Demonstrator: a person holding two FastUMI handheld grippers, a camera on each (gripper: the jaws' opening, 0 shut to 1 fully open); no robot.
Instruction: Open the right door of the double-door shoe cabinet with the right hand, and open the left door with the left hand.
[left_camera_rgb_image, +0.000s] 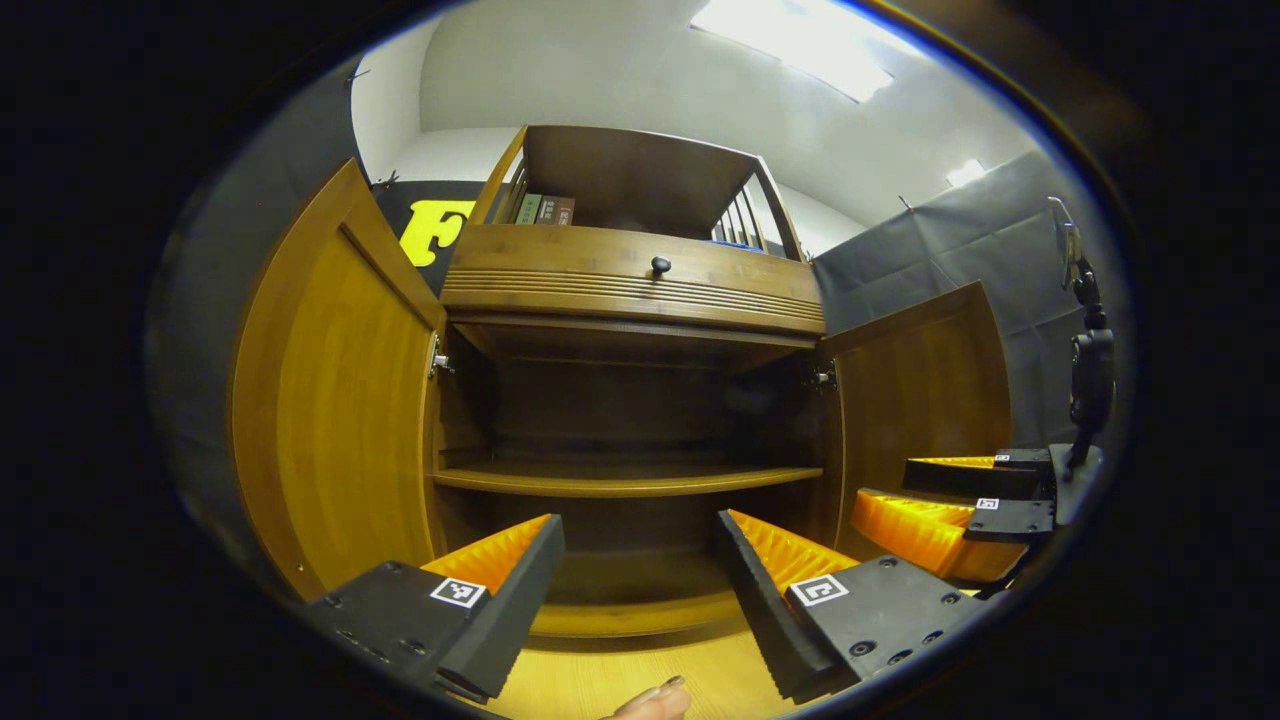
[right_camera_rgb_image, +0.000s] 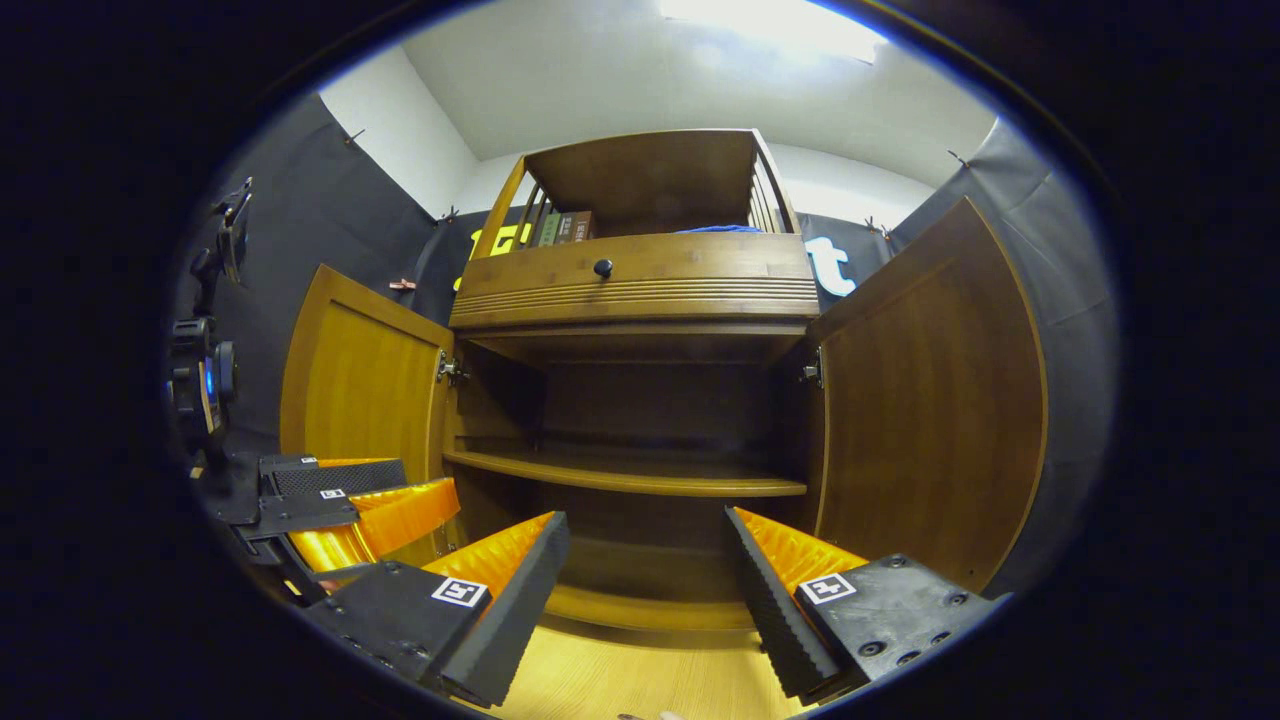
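Shoe cabinet (left_camera_rgb_image: 630, 400) dead ahead at 12 o'clock, left door (left_camera_rgb_image: 335, 390) and right door (right_camera_rgb_image: 930, 400) swung wide; left gripper (left_camera_rgb_image: 640, 590) and right gripper (right_camera_rgb_image: 645, 590) both released, fingers spread before the bare shelf (right_camera_rgb_image: 625, 478).

Booth is lined with dark cloth walls (right_camera_rgb_image: 330, 220), a white wall (right_camera_rgb_image: 420, 130) showing above them. White ceiling (left_camera_rgb_image: 620, 70) has a bright rectangular light panel (left_camera_rgb_image: 800, 45). Light wood-grain floor (right_camera_rgb_image: 640, 670) runs underfoot.
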